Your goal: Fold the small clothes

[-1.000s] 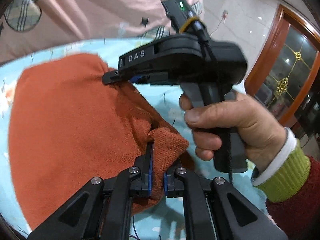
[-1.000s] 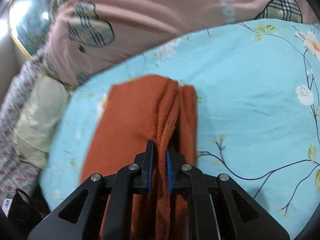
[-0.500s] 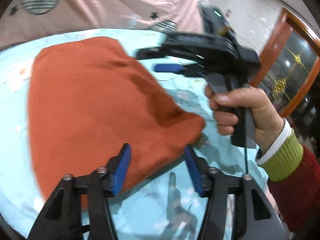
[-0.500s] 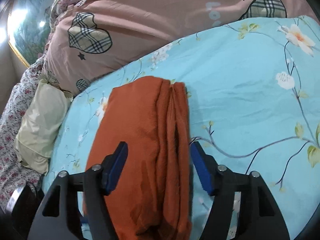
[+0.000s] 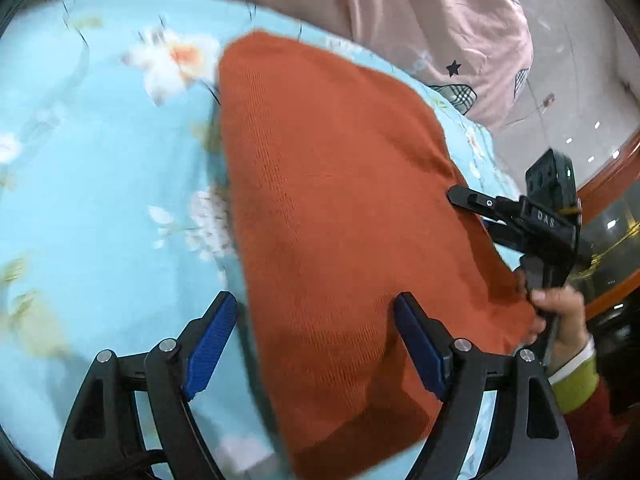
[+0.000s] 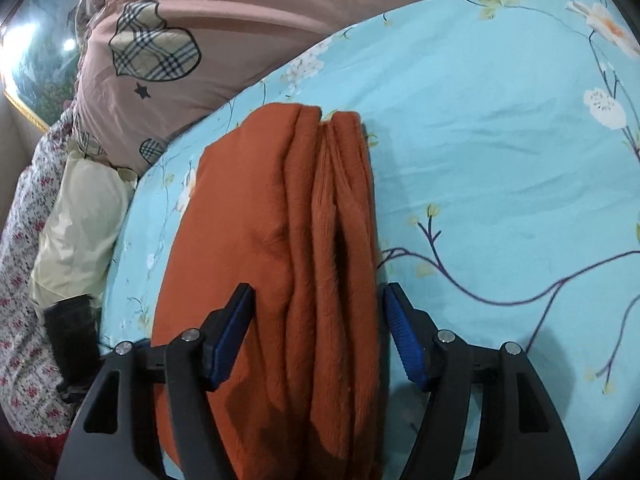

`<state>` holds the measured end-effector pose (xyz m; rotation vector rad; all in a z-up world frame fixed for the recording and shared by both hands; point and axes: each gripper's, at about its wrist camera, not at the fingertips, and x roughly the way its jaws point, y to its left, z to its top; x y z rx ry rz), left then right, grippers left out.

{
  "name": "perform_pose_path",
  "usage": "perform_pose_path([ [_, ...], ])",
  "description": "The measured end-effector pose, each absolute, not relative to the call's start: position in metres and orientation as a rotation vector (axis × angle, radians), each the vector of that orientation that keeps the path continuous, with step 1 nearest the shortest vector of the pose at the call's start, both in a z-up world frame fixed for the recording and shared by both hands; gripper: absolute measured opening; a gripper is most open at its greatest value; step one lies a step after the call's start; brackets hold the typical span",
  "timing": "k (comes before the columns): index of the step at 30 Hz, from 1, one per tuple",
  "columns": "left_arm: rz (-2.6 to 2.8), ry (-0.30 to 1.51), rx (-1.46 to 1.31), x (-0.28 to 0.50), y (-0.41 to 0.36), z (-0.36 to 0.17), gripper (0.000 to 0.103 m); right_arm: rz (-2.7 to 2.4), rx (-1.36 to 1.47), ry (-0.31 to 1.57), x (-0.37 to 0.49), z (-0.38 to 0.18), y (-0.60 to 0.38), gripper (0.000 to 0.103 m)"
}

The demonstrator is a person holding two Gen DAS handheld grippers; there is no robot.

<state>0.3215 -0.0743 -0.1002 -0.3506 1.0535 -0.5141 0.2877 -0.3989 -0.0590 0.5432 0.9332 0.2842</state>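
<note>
The orange knitted garment (image 6: 280, 264) lies folded on the bed's light-blue floral sheet (image 6: 500, 152), and it looks close to done. In the right wrist view it fills the centre of the frame as a narrow, long packet, with several layered edges stacked along its right side and running from the upper middle down to the bottom edge. In the left wrist view the same garment (image 5: 340, 220) shows as one smooth, broad panel from the upper middle to the lower right, with no sleeve or loose flap sticking out. Judging by that, the main folds are already made; what seems left is at most a last tidying of the stacked edges or setting the packet aside. Whether other clothes wait to be folded cannot be told here.

The left claw (image 5: 316, 344) stands wide open at the bottom of its frame. Its blue pads (image 5: 208, 340) straddle the near left edge of the garment, one over the sheet and one over the cloth, and grip nothing; whether they touch the fabric is not clear.

The right claw (image 6: 316, 340) is also spread wide, its two pads either side of the stacked edges at lower centre, holding nothing. It also shows at the right edge of the left wrist view (image 5: 480, 210), beside the garment's far side, in the person's right hand (image 5: 560, 316).

A pink quilt with checked hearts (image 6: 200, 40) lies across the top of the frame.
</note>
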Motion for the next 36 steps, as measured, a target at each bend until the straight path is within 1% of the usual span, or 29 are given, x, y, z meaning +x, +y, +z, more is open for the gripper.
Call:
perform_pose_path([
  [2, -0.537, 1.062, -0.385, 0.333, -0.077, -0.108, 0.083, 0.304, 0.548, 0.946, 0.292, -0.063, -0.396, 0.067],
  [3, -0.543, 1.055, -0.381, 0.334, -0.08, -0.108, 0.077, 0.314, 0.544, 0.954, 0.293, -0.064, -0.393, 0.059],
  [4, -0.553, 1.052, -0.371, 0.337, -0.084, -0.109, 0.074, 0.32, 0.543, 0.964, 0.293, -0.065, -0.391, 0.044],
  [5, -0.558, 1.051, -0.356, 0.339, -0.089, -0.11, 0.067, 0.331, 0.562, 0.978, 0.294, -0.067, -0.388, 0.04],
  [6, -0.559, 1.044, -0.344, 0.341, -0.091, -0.108, 0.06, 0.332, 0.574, 0.975, 0.293, -0.067, -0.388, 0.034],
  [7, -0.562, 1.035, -0.338, 0.34, -0.09, -0.106, 0.055, 0.329, 0.58, 0.971, 0.292, -0.067, -0.386, 0.031],
  [9, -0.571, 1.008, -0.33, 0.334, -0.087, -0.099, 0.034, 0.308, 0.571, 0.955, 0.286, -0.061, -0.38, 0.029],
  [11, -0.576, 0.978, -0.321, 0.327, -0.081, -0.089, 0.029, 0.314, 0.571, 0.926, 0.279, -0.05, -0.369, 0.027],
  [16, -0.543, 0.902, -0.27, 0.291, -0.058, -0.057, 0.027, 0.402, 0.559, 0.887, 0.271, -0.032, -0.324, 0.026],
  [21, -0.457, 0.84, -0.275, 0.24, 0.019, -0.032, 0.027, 0.546, 0.558, 0.869, 0.276, -0.026, -0.254, 0.026],
  [25, -0.375, 0.84, -0.278, 0.21, 0.067, -0.022, 0.027, 0.625, 0.554, 0.892, 0.284, -0.03, -0.203, 0.026],
  [30, -0.304, 0.851, -0.289, 0.187, 0.114, -0.029, 0.027, 0.664, 0.539, 0.937, 0.29, -0.043, -0.158, 0.026],
  [36, -0.257, 0.901, -0.343, 0.188, 0.137, -0.062, 0.027, 0.622, 0.508, 0.993, 0.296, -0.065, -0.141, 0.026],
])
